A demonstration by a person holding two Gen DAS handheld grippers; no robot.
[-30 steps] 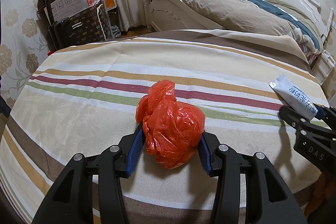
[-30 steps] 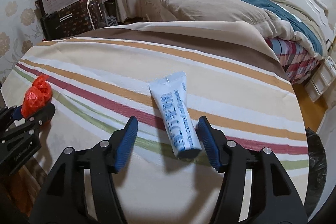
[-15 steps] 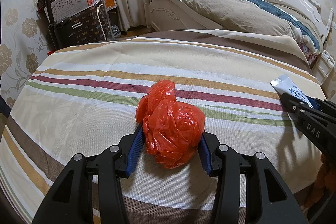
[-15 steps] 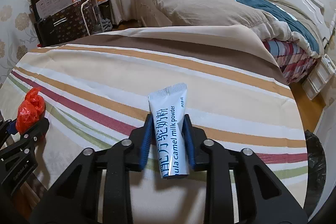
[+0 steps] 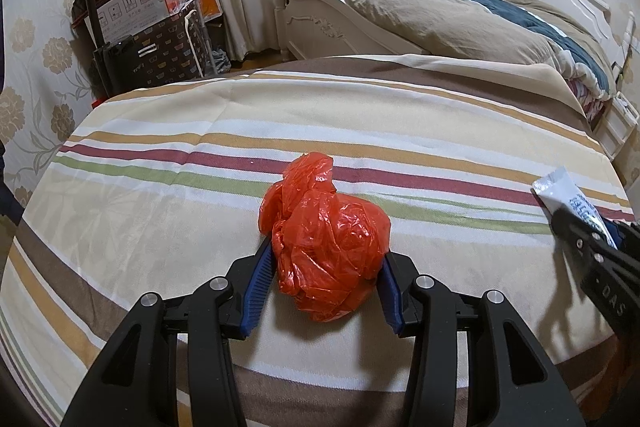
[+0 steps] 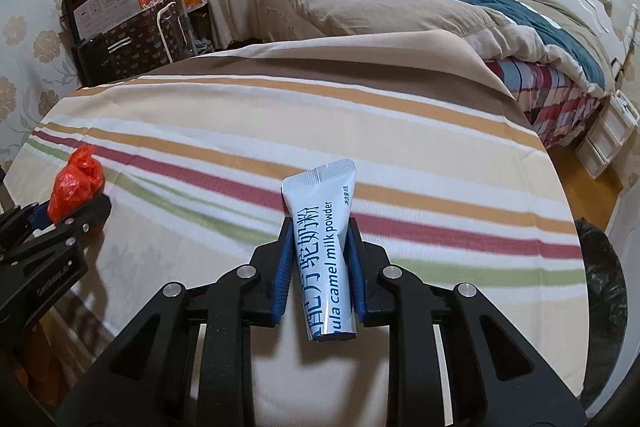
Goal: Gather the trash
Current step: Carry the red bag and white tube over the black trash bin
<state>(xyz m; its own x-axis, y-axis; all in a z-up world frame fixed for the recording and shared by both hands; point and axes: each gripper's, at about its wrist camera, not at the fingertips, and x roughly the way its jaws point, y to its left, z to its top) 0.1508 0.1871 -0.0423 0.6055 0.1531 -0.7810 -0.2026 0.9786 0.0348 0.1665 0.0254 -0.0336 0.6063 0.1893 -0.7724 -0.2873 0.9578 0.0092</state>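
A crumpled red plastic bag [image 5: 326, 239] sits on the striped tablecloth [image 5: 200, 147], and my left gripper [image 5: 326, 267] is shut on it, the blue pads pressing both sides. The same bag [image 6: 76, 183] shows at the left of the right wrist view, held by the left gripper [image 6: 60, 223]. My right gripper [image 6: 320, 259] is shut on a white and blue milk powder sachet [image 6: 324, 247], which stands between the pads with its sealed end pointing away. That sachet [image 5: 568, 195] and the right gripper [image 5: 596, 239] appear at the right edge of the left wrist view.
Beyond the table stands a bed [image 5: 440, 11] with a beige and teal quilt. Boxes and a patterned bag [image 5: 152, 39] are stacked in the far left corner by the curtain. A black bin bag [image 6: 604, 267] hangs low past the table's right edge.
The right gripper's jaws closed from wide apart onto the milk powder sachet and hold it. The left gripper and the red bag stayed as they were.
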